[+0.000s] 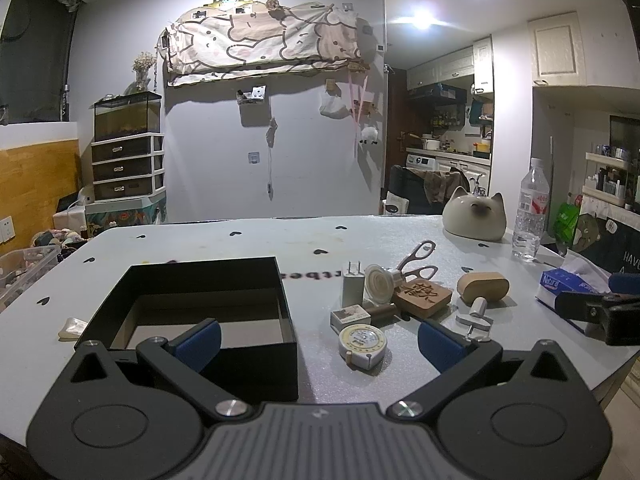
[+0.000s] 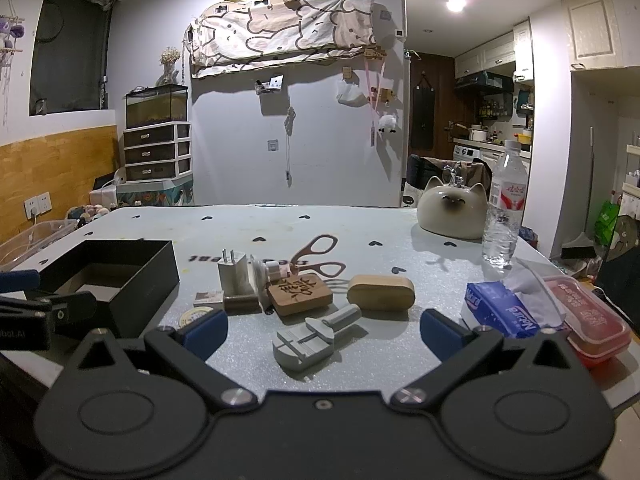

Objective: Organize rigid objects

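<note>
Left wrist view, left gripper [image 1: 319, 338] hovering spread wide at the table's [image 1: 248, 240] near edge, black box [image 1: 192, 304] lying near the left edge, small objects clustering mid-table around the wooden block [image 1: 424, 294], right gripper [image 2: 323, 334] gaping over the grey tool [image 2: 308, 340].

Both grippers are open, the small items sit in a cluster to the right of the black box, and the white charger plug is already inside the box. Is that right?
Not quite. The white charger plug is not inside the black box; it stands upright on the table with the cluster, as the left wrist view shows. The box looks empty. The rest holds: left gripper and right gripper are both open.
</note>
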Tool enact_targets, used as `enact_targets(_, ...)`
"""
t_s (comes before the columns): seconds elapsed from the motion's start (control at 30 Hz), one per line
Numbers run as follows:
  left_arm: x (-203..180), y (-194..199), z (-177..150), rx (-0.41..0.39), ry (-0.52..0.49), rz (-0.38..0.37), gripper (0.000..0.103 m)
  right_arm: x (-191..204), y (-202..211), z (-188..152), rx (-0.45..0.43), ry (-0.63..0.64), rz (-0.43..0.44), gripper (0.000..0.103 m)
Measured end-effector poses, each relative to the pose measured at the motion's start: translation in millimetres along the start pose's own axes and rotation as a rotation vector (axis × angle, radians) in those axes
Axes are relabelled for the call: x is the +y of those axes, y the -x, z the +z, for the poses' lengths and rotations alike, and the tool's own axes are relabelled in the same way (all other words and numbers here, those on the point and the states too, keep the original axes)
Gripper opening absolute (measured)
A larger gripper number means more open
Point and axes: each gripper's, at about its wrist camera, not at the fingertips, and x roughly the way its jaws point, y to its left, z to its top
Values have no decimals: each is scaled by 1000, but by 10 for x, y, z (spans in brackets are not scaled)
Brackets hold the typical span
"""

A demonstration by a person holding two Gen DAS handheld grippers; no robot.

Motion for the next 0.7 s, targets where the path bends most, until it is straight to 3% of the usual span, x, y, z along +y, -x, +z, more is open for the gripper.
enact_targets(0.7, 1, -4, 16, -6, 4, 6, 103, 29, 22, 17, -1, 5, 2, 103)
